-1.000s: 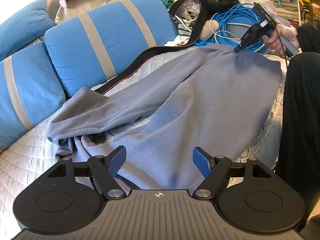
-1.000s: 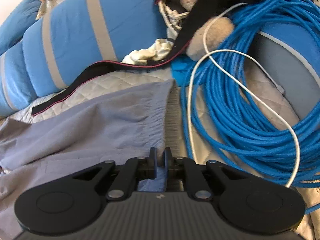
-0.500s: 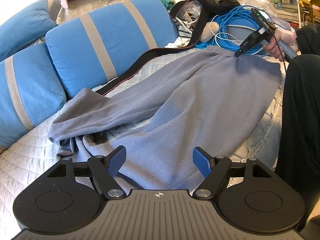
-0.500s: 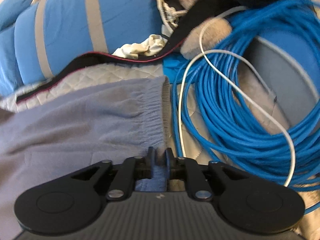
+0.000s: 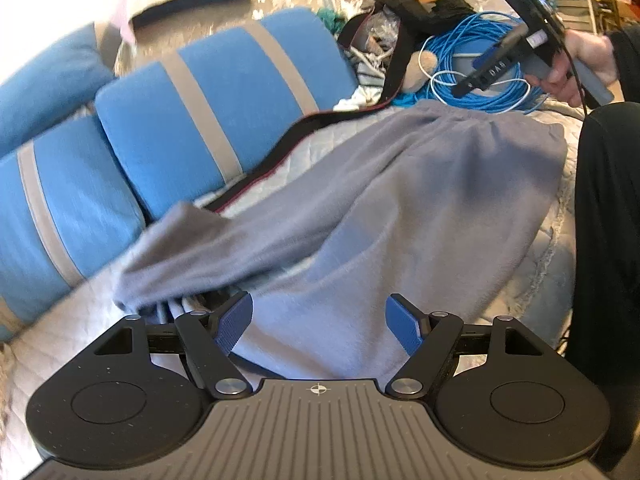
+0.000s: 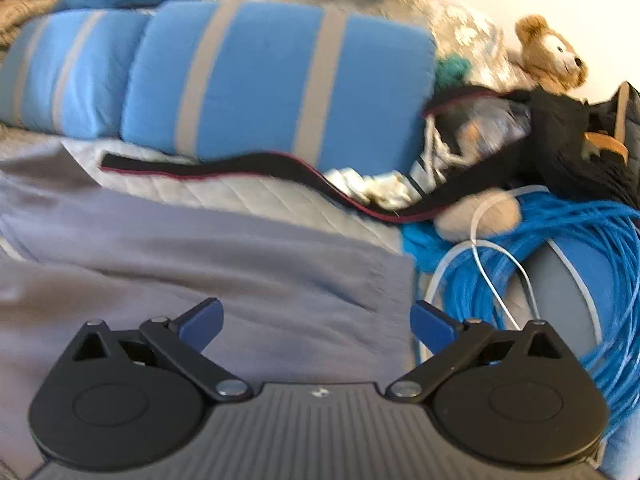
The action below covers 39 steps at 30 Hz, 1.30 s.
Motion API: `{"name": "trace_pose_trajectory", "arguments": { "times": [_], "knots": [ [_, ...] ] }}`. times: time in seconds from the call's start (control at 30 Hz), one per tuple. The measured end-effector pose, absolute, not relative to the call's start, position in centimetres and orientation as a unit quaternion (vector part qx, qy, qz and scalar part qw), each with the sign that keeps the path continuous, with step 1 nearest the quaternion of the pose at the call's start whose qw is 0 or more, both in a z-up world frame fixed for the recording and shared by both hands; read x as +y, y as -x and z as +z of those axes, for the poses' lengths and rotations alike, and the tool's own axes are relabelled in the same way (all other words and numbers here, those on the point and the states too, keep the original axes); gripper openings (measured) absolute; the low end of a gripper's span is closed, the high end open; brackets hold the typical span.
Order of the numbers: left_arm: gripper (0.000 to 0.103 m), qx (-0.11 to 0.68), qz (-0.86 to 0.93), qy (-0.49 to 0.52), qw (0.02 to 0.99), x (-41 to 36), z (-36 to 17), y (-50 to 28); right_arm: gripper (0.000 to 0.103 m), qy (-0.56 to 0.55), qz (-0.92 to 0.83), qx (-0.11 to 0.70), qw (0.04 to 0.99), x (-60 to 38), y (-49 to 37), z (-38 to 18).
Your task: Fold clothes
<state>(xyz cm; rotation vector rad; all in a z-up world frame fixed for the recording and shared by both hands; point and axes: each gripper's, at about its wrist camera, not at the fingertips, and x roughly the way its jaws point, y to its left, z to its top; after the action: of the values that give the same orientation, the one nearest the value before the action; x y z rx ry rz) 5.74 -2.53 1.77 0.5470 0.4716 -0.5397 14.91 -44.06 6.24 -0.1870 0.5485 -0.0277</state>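
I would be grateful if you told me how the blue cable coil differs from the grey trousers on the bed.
The blue cable coil is bright blue, whereas the grey trousers are a muted grey. The cable coil is wound in loops; the trousers lie spread out, their legs overlapping. The cable coil sits beyond the trousers' waistband edge, beside a teddy bear. Both rest on the quilted bed cover.

Each camera sits just behind its own claw, looking forward and down, close over the grey trousers [image 5: 400, 208]; both views share the striped blue cushions [image 6: 276, 80].
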Motion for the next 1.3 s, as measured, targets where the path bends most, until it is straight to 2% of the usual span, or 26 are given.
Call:
{"name": "trace_pose_trajectory", "arguments": {
  "times": [0.13, 0.4, 0.73, 0.93, 1.03, 1.1, 1.23, 1.3],
  "knots": [
    [0.073, 0.202, -0.249, -0.268, 0.909, -2.0, 2.8, -6.4, 0.103, 0.076, -0.005, 0.248, 0.966, -42.4, -14.8, 8.5],
    [0.073, 0.196, -0.143, -0.217, 0.946, 1.7, 4.3, -12.6, 0.103, 0.038, -0.010, 0.224, 0.974, -41.5, -14.9, 12.4],
    [0.073, 0.257, -0.076, -0.168, 0.949, 5.4, 3.3, -16.8, 0.103, -0.032, -0.053, 0.225, 0.972, -39.6, -16.1, 16.2],
    [0.073, 0.281, -0.065, -0.194, 0.938, 6.3, 1.6, -17.7, 0.103, -0.109, -0.089, 0.271, 0.952, -35.7, -16.8, 13.5],
    [0.072, 0.300, -0.067, -0.171, 0.936, 7.1, 1.0, -18.3, 0.103, -0.142, -0.103, 0.314, 0.933, -33.7, -17.6, 10.9],
    [0.072, 0.312, -0.065, -0.150, 0.936, 7.8, 0.9, -18.5, 0.103, -0.163, -0.080, 0.316, 0.931, -32.6, -17.7, 9.2],
    [0.072, 0.324, -0.067, -0.110, 0.937, 9.1, 0.7, -18.6, 0.103, -0.112, -0.041, 0.320, 0.940, -30.2, -17.7, 7.6],
    [0.072, 0.334, -0.069, -0.090, 0.936, 9.8, 0.5, -19.0, 0.103, -0.065, -0.041, 0.294, 0.953, -29.2, -17.2, 7.9]
  ]
}}
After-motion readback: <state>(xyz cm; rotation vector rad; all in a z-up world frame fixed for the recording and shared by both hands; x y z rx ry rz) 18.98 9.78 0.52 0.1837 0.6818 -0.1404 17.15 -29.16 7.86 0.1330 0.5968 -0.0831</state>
